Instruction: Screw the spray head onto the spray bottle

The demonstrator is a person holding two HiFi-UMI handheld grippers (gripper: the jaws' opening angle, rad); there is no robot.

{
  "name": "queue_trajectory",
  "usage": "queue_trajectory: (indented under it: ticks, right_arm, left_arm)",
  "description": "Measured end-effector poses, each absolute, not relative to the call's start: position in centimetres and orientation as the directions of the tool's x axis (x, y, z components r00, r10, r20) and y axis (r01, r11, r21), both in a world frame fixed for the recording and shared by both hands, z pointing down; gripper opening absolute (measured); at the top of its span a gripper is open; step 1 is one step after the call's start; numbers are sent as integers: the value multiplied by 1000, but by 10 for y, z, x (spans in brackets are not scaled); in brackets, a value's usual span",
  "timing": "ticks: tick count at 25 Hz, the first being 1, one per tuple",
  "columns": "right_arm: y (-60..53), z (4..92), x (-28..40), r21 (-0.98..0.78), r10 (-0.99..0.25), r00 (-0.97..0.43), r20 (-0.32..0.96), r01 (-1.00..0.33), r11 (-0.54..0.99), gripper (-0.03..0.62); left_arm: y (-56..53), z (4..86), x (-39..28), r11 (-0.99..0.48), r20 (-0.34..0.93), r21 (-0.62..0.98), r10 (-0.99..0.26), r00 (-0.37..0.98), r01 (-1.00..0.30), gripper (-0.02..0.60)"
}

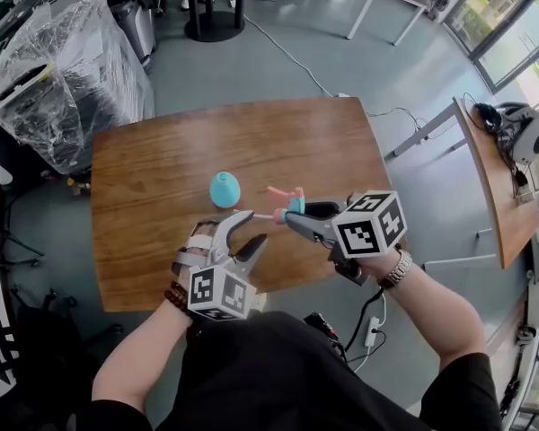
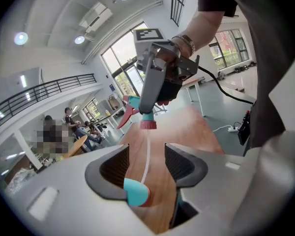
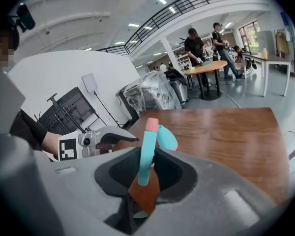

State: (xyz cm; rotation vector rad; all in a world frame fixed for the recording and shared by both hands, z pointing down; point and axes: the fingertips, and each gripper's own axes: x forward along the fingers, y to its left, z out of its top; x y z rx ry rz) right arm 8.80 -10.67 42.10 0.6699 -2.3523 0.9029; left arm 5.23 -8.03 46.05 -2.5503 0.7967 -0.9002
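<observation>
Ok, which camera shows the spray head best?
The left gripper view: the spray head hangs in the right gripper, with trigger, pink collar and tube all clear. The right gripper view shows only its teal neck and collar between the jaws; the head view shows it small.

The spray bottle (image 1: 225, 189) was a soft turquoise, and the spray head (image 1: 289, 203) matched it — turquoise body, coral-pink trigger and collar, with a whitish tube (image 2: 148, 156) below. The table (image 1: 153, 196) was warm brown wood with a streaked grain. The left gripper (image 1: 254, 227) and the right gripper (image 1: 292, 215) were pale grey with black pads, and their cubes (image 1: 370, 224) were white — patterned with black square markers. The floor (image 1: 278, 70) was dull grey-blue.
</observation>
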Motion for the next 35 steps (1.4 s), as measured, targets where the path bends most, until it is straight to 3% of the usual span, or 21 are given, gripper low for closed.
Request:
queue_trajectory:
  ticks: [5,12,19,35]
  right_arm:
    - [-116,408,89,-414,-281,-728,625,-615,671,80]
    - [-129,385,84,-366,-310,-717,624,-619,695,80]
    - [-135,368,77,-307,-319,-696,644,-617,725,80]
    - [-149,356,63,-263,-331,-659,675,-634,727,80]
  left_arm:
    - [-106,469,14,-734,454,-400,-679,577,-550,269]
    - [-146,505,-30,-653,494,-263,-724,482,-711,367]
    - [-165,555,-22,-676,570,-157,-657,493,-720,431]
    - [-198,620,-11,-704,643,-76,-576,505,-707,449]
